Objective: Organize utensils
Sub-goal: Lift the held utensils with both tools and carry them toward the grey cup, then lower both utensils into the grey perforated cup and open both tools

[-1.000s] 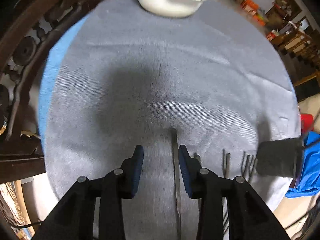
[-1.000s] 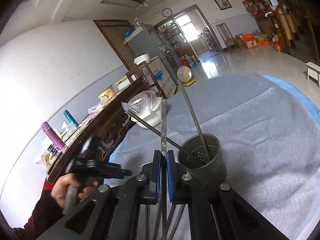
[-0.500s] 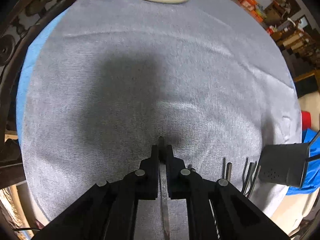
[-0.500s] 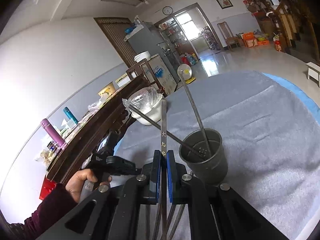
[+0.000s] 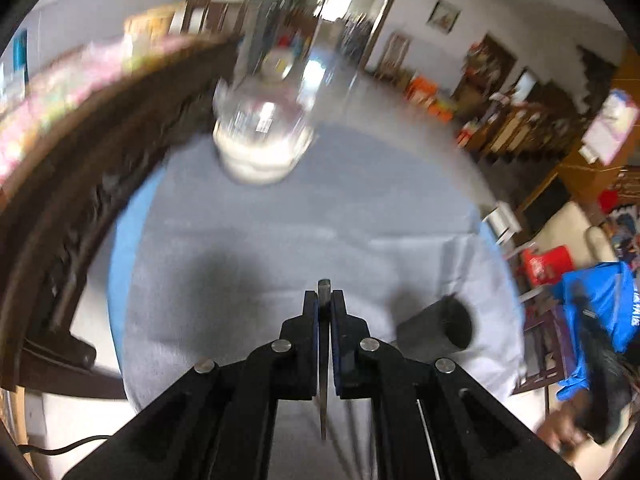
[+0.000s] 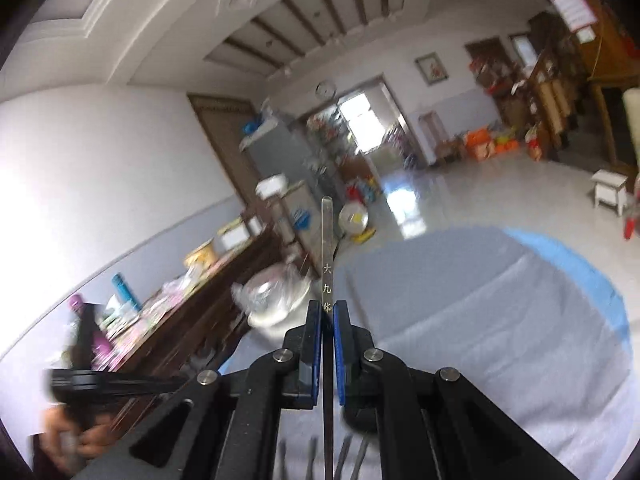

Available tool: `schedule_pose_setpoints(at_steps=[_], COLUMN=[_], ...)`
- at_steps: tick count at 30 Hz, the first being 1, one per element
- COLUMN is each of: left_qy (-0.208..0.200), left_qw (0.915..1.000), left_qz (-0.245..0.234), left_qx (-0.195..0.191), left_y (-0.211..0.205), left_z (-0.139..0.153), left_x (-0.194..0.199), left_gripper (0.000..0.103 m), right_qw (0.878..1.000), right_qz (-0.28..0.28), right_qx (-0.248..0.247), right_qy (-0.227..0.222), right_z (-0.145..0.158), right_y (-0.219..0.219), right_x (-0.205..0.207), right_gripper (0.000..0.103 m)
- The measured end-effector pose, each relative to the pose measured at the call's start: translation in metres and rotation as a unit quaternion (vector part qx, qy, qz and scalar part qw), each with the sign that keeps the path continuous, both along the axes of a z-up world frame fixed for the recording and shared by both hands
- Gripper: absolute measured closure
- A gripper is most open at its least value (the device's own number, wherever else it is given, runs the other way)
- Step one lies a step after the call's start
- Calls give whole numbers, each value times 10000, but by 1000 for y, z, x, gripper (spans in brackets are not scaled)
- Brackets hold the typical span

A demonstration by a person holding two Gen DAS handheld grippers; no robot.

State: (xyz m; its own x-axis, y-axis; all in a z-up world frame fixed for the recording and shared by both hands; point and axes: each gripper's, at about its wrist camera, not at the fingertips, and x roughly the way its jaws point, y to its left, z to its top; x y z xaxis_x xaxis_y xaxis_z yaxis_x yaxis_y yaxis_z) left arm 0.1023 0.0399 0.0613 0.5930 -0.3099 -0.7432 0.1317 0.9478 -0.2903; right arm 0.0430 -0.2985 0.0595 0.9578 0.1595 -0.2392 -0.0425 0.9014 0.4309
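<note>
The counter (image 5: 248, 248) is round and covered with a soft grey cloth over a blue layer. On it stands a dark metal cup (image 5: 440, 330), the holder for utensils, just right of the left hand-held gripper (image 5: 324, 304), which is closed on a thin flat utensil (image 5: 323, 400). The right hand-held gripper (image 6: 327, 316) is clamped on a flat steel handle (image 6: 327, 248) with engraved characters. Smooth thin steel can slip or rotate in the pads, and then, I think, miss the cup's narrow mouth.
</note>
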Motion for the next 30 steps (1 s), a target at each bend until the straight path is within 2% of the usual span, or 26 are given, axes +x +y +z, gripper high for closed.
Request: schedule_pose_setpoints(at_steps=[4,8,11,14,18,21,26,30], left_qy=[-647,-1156,-1329,-1501,-1495,-1502,-911,-456], left_qw=[9976,9921,9892,9858,9852,9865,9938,9965], left_qz=[-113,-216,-287,-358,-381,-268,-406,-544], left_qx=[-202,-427,-552,-664,-752,-588,-491,-439], left_y=[-7,-19,-33,-54,-75,-90,-108,-116], left_z=[58,99,110,120,114,96,45,17], left_x=[-23,-29,-24,-17,-3,3,15,18], left_gripper=[97,97,97,97,97,97,97,97], right_qw=[9988,9937,9915,9887,9891,9901,9924,9945], right_qz=[-366,-909,-1100,-1309,-1335,-1297,-1078,-894], right_qx=[97,49,41,-263,-440,-448,-586,-537], right_qy=[-318,-647,-687,-679,-447,-304,-98,59], right_z=[14,27,28,21,5,-9,-22,-32], right_y=[-10,-18,-18,-12,-6,-5,0,-1], right_x=[7,15,23,31,45,49,46,39], right_gripper=[96,96,96,96,96,96,96,96])
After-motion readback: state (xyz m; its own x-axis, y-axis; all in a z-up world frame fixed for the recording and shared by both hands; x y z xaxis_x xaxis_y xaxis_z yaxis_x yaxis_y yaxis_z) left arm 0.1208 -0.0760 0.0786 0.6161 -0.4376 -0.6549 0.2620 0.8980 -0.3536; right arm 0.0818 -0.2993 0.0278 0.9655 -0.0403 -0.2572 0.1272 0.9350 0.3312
